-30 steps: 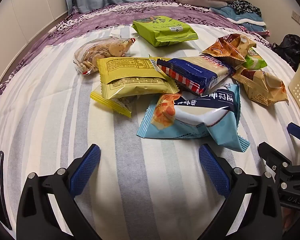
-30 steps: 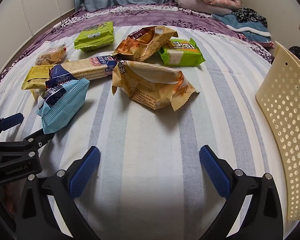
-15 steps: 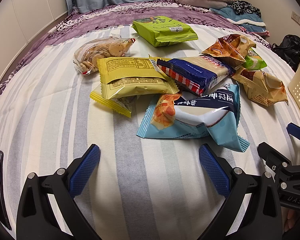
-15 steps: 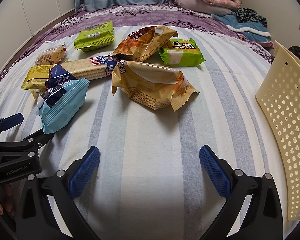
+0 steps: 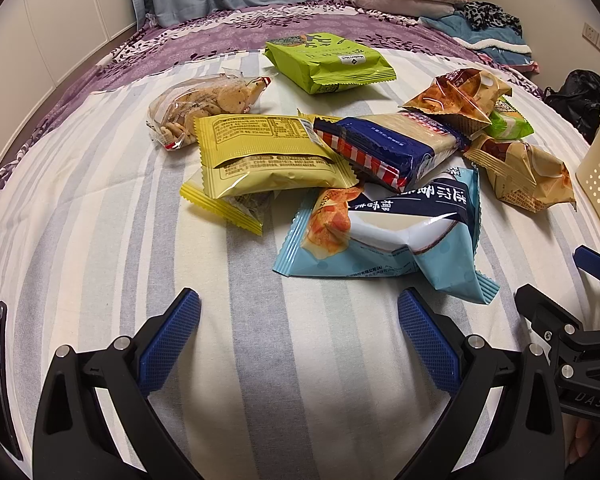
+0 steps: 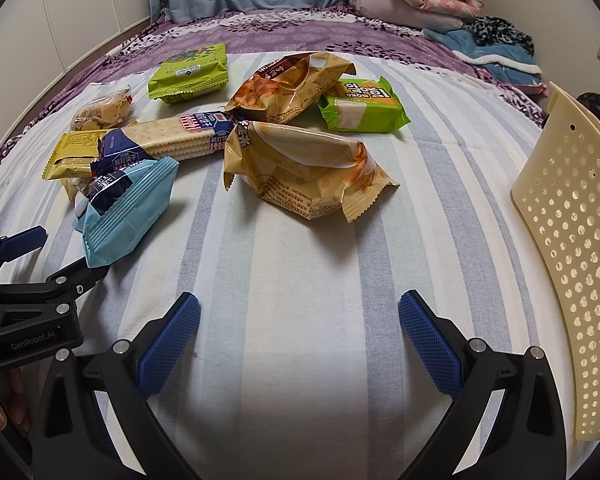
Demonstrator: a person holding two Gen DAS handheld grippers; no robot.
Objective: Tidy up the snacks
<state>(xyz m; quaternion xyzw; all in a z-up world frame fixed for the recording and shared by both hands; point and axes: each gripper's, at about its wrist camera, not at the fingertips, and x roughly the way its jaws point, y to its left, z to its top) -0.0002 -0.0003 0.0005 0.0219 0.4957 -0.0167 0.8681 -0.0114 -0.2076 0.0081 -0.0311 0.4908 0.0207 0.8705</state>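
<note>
I count nine snack packs lying on the striped bed sheet, loosely heaped toward the left and middle. Two are lime-green: a larger bag at the far edge and a small wafer pack to the right. Two are tan chip bags: one nearest my right side, the other behind it and leaning on the cracker pack. One blue cracker pack lies across the heap's middle. One light-blue bag sits closest to my left side, its far edge tucked under the crackers. Two are yellow: a flat pack resting on top of a smaller yellow-edged packet. One clear bag of small biscuits lies at the far left, touching the yellow pack.

A cream basket with round holes stands at the right, apart from the snacks.

My left hand-held gripper hovers low over bare sheet, just short of the light-blue bag, its fingers spread wide and holding nothing. My right hand-held gripper is likewise spread and empty, over bare sheet between the nearer tan bag and the basket. The two sit side by side, near each other.
</note>
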